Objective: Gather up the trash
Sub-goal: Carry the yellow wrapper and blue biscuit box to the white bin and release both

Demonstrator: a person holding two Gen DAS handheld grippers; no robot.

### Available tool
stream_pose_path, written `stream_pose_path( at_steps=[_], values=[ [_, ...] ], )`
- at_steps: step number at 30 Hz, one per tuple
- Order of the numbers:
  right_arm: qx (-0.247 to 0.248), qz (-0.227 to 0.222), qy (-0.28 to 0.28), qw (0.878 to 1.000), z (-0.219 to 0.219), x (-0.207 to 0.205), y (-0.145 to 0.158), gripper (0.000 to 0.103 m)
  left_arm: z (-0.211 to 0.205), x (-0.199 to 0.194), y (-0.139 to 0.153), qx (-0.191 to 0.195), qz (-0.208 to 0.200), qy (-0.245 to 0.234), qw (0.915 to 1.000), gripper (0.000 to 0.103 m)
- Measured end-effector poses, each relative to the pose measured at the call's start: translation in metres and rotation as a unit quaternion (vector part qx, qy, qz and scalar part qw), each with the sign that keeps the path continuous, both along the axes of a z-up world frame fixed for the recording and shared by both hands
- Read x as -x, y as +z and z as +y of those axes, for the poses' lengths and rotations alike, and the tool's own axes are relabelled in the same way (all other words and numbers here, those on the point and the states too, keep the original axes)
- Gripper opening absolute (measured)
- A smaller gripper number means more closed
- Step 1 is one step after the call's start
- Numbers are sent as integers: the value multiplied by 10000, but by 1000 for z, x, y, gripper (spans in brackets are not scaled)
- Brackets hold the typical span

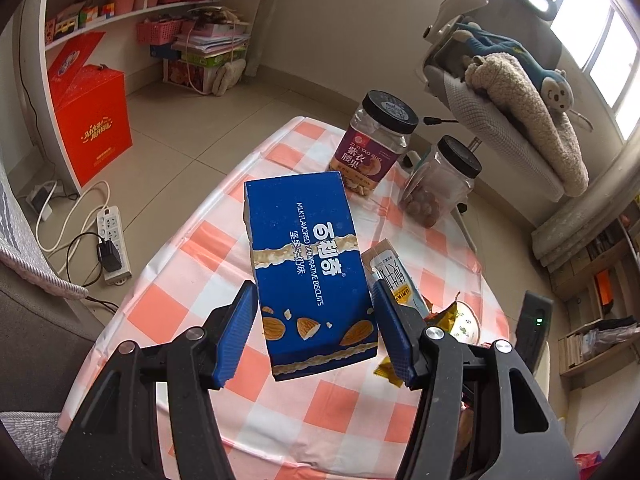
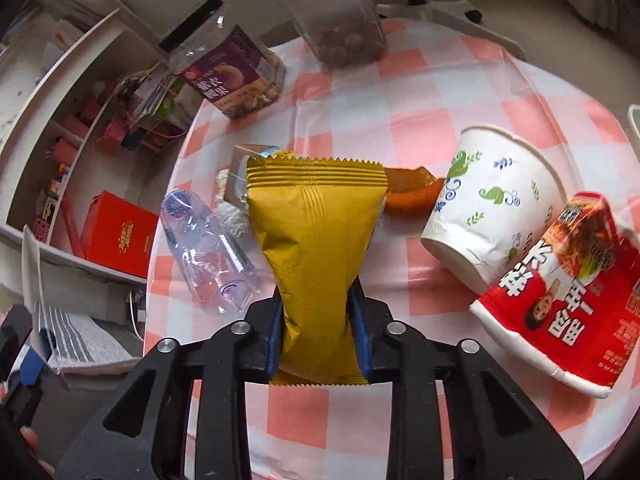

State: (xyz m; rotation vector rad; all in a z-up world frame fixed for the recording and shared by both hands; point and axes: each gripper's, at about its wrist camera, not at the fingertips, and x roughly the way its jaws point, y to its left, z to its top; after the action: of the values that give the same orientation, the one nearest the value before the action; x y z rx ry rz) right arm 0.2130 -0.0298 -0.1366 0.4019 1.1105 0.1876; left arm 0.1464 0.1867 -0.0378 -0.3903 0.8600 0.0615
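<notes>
My left gripper [image 1: 314,300] is shut on a blue biscuit box [image 1: 308,264] and holds it above the checked tablecloth [image 1: 192,280]. My right gripper [image 2: 318,304] is shut on a yellow snack wrapper [image 2: 316,240], pinched near its lower end and held above the table. On the table in the right wrist view lie a crushed clear plastic bottle [image 2: 208,240], a white paper cup [image 2: 492,204] on its side, a red instant-noodle cup [image 2: 568,304] on its side, an orange wrapper [image 2: 412,192] and a small carton [image 2: 244,168] behind the yellow wrapper.
Two black-lidded jars stand at the table's far end: a purple-labelled nut jar [image 1: 376,148] and a clear jar of round nuts [image 1: 440,184]. A chair with a plush toy [image 1: 520,92] is beyond. A red box [image 1: 92,124] and a power strip [image 1: 114,244] are on the floor at left.
</notes>
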Motion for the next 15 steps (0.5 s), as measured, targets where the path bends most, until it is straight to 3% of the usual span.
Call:
stream_pose_path(
  at_steps=[7, 15],
  values=[
    [674, -1114, 685, 9891, -14, 15, 62, 21, -26, -2, 1, -55, -207, -232, 9995, 59],
    [1246, -1692, 728, 9750, -61, 17, 82, 21, -72, -7, 1, -464, -511, -497, 9964, 59]
  ],
)
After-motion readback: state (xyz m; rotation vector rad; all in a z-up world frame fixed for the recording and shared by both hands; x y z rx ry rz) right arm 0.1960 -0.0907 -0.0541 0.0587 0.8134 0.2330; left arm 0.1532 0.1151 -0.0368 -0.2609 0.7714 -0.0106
